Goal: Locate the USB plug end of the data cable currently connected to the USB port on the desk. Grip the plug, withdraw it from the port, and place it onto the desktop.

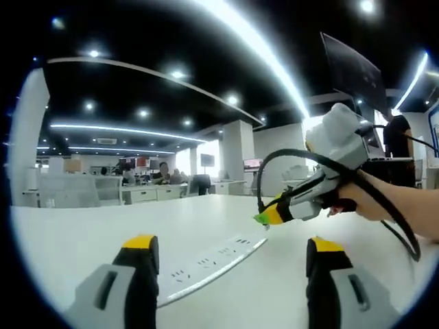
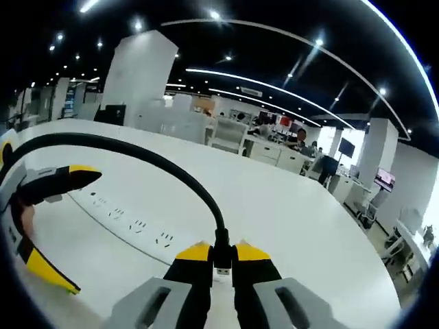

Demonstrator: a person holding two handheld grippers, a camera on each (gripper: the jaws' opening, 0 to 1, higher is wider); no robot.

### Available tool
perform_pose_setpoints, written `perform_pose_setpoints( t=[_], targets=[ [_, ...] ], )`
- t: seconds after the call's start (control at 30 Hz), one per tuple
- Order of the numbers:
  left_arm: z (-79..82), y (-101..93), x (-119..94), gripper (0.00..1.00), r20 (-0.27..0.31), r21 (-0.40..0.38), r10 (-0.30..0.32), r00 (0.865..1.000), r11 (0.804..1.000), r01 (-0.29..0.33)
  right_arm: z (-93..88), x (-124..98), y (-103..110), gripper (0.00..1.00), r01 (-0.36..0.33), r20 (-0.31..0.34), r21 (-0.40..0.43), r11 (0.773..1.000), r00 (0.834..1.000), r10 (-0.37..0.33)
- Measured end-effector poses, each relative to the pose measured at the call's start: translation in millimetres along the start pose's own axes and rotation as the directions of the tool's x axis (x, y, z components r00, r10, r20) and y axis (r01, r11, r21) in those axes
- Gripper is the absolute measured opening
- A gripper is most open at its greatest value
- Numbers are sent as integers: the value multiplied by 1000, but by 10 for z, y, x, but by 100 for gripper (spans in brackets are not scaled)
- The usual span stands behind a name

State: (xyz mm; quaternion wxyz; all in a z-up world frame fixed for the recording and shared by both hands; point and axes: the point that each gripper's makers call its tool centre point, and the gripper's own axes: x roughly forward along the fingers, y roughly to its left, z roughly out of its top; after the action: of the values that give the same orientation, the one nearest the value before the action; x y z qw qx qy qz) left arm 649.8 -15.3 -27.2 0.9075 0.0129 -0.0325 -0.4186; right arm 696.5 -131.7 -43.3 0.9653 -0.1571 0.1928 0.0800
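Right gripper [image 2: 221,257] fingers clamped on USB plug [image 2: 221,259], held above white tabletop [image 2: 288,205], apparently clear of power strip [image 2: 130,223]. Black cable [image 2: 137,147] arcs from plug. Left gripper [image 1: 230,264] fingers spread wide, nothing between, hovering over strip.

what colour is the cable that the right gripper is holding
Black; the thick black data cable arches up from the right gripper, clearest in the right gripper view.
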Motion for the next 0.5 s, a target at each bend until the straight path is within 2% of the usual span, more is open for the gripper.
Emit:
perform_pose_setpoints(
  t=[0.07,0.23,0.37,0.5],
  targets=[
    [-3,11,0,88,-1,1,5,1000,1000,-5,-63,-13,46,12,-45,-45,-14,999,998,44],
    [-11,19,4,88,-3,4,10,1000,1000,-10,-142,-43,72,12,-63,-90,-42,997,994,59],
    [-19,16,9,88,-4,7,9,1000,1000,-9,-241,-72,122,12,-94,-150,-62,994,985,83],
    [-26,16,12,88,-6,10,9,1000,1000,-9,-286,-58,105,12,-110,-170,-28,994,980,104]
  ],
)
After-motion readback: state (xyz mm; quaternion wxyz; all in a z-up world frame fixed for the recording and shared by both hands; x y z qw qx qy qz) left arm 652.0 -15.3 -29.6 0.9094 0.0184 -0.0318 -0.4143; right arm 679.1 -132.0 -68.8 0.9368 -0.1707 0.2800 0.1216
